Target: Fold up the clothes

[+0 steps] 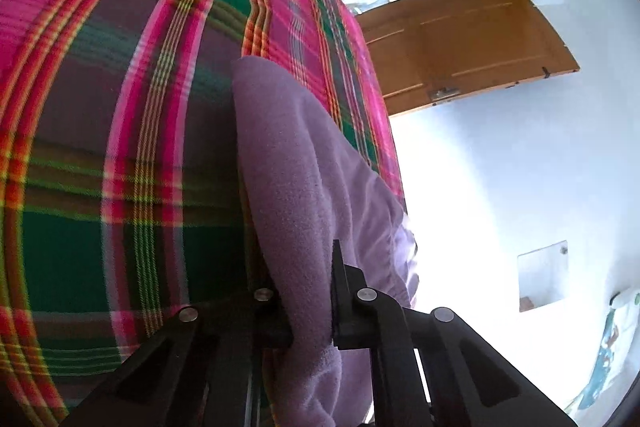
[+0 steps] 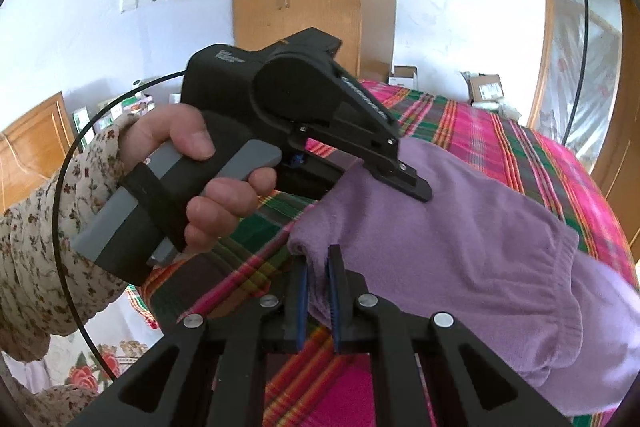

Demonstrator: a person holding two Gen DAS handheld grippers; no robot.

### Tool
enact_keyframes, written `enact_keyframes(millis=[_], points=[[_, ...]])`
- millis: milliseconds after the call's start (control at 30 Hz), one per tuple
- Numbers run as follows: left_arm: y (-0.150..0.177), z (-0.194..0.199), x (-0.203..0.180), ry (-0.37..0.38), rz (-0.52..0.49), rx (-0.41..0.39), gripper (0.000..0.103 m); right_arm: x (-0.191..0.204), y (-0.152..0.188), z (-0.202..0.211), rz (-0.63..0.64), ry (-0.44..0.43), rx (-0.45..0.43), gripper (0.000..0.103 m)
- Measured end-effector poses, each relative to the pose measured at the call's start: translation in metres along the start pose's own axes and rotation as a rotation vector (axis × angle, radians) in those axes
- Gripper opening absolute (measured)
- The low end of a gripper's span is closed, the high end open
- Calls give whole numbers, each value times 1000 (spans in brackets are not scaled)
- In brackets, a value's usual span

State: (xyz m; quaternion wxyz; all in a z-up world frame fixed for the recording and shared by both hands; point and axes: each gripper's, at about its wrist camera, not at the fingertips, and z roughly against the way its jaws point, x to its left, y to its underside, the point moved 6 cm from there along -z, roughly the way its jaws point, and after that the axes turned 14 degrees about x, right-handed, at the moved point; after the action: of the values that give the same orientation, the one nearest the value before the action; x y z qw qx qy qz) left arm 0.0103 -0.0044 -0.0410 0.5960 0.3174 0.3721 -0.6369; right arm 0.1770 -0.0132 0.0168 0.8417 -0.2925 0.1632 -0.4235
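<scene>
Right wrist view: the soft, light lilac fleece garment lies on the plaid bed, both tools pinching it — right tool on the near edge, left tool on a thick fold — best gripped along hems.

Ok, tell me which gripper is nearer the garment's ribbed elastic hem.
Right, narrowly. The right gripper pinches the purple garment at a corner short of the ribbed hem; the left gripper clamps farther up.
</scene>
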Motion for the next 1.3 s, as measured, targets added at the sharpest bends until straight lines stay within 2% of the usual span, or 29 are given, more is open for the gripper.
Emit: enact_keyframes(millis=[400,900,967,1067,1300], points=[[13,40,13,19,5,-59,10,27,-22,-7,54,-48,2,9],[40,98,50,-77,80,-155,10,100,-47,-31,176,-202,28,9],[45,124,73,-82,95,-172,10,110,-50,-34,183,-224,34,9],[48,146,88,-89,119,-198,10,125,-54,-37,197,-256,35,9],[54,159,131,-117,169,-200,10,145,-53,-51,216,-299,70,9]])
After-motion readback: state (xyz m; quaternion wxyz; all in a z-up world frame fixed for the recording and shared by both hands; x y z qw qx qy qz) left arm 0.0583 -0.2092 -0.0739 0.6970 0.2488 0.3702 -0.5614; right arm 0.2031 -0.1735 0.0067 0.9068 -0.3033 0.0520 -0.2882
